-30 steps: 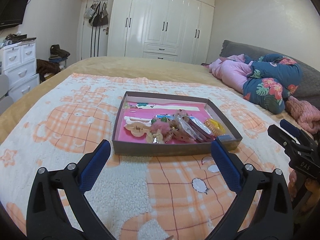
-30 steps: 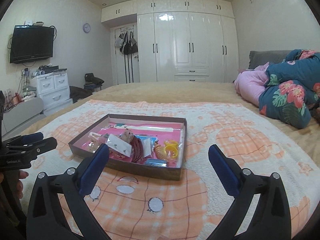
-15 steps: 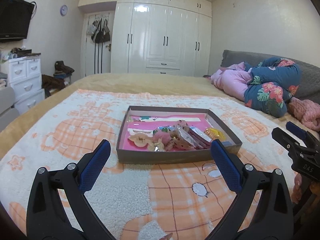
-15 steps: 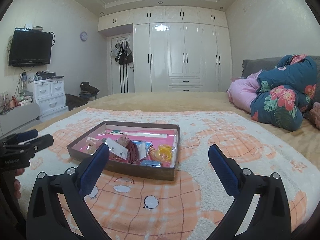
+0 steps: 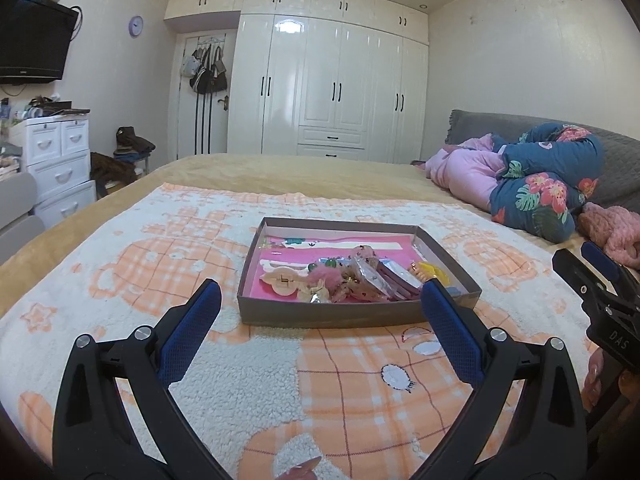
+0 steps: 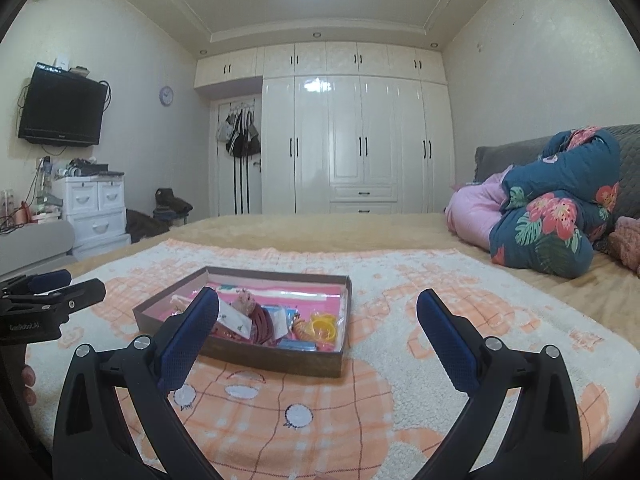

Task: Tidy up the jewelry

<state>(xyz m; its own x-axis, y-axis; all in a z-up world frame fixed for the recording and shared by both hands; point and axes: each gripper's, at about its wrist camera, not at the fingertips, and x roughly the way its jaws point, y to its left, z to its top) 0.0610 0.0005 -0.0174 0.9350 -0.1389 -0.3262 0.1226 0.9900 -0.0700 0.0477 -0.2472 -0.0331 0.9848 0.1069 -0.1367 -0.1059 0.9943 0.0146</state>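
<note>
Left wrist view: left gripper [image 5: 320, 312] hangs spread wide and empty, the jewelry box [image 5: 356, 276] just ahead between its fingers; right gripper [image 6: 318, 320] likewise gapes, box ahead-left.

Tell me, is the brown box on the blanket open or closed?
Open. The brown box has no lid on it, and the hair clips and yellow rings inside lie in plain sight on its pink lining. No lid shows in either view.
</note>
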